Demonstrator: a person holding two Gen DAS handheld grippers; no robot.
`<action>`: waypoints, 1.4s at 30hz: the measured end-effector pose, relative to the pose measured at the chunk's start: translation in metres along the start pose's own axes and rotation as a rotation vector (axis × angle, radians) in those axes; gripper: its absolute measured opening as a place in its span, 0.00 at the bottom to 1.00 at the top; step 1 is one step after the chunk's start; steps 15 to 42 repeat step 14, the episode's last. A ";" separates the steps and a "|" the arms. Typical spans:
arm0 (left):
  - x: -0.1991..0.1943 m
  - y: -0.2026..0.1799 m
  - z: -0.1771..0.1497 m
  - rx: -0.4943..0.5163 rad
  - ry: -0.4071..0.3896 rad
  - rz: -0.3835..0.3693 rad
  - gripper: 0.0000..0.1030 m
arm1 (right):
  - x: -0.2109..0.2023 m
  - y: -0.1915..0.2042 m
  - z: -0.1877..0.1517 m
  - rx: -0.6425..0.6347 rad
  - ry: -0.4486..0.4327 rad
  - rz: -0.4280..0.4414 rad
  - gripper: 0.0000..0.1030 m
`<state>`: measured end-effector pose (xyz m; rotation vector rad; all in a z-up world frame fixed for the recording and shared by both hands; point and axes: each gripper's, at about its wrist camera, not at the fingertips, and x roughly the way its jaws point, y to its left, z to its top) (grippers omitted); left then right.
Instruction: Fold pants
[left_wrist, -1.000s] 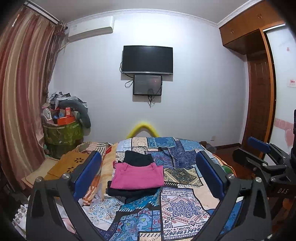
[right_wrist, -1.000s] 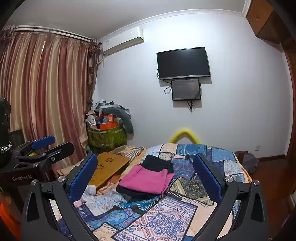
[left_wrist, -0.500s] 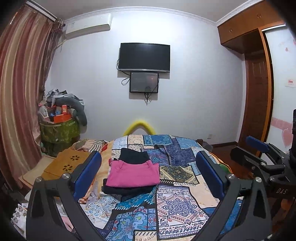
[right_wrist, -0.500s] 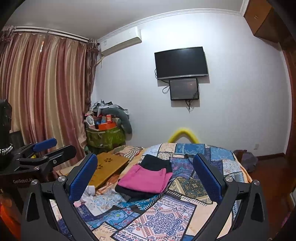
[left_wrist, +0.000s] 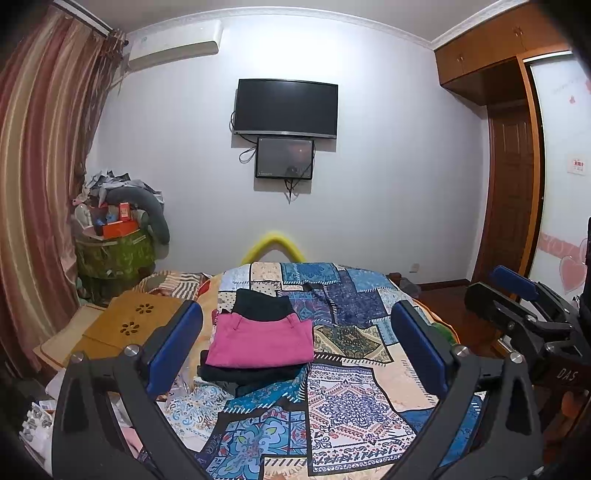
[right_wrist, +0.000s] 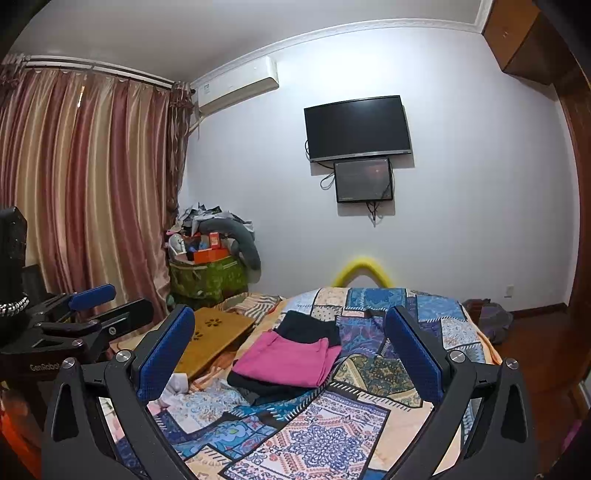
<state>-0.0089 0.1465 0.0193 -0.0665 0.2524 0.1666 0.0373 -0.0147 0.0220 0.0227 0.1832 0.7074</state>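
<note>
Left wrist view: nearest the lens, the left tool (left_wrist: 295, 343) has its blue-padded fingers spread wide with nothing between them, held above the patchwork-quilted bed (left_wrist: 351, 406); the right tool (right_wrist: 290, 345) is likewise spread and empty in its own view. Farther up the bed lie the folded pink pants (left_wrist: 260, 343), resting on a folded dark garment (left_wrist: 243, 374), with another black folded piece (left_wrist: 262, 303) just behind, well apart from both tools.

Judging from this, the pink pair looks already folded, so the main risk is disturbing the stack. A careless reach could drag a layer and open the fold. The stack sits near the bed's left edge, beside a tan wooden lap tray (left_wrist: 122, 325); a sideways nudge could slide soft fabric off.

Farthest away hangs a black wall-mounted television (left_wrist: 286, 107).
</note>
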 end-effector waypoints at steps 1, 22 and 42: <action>0.000 0.000 -0.001 -0.001 0.001 -0.004 1.00 | 0.000 0.000 0.000 0.000 0.001 -0.001 0.99; 0.007 0.003 -0.006 0.010 0.008 0.000 1.00 | 0.006 -0.002 -0.003 0.006 0.009 -0.007 0.99; 0.007 0.003 -0.006 0.010 0.008 0.000 1.00 | 0.006 -0.002 -0.003 0.006 0.009 -0.007 0.99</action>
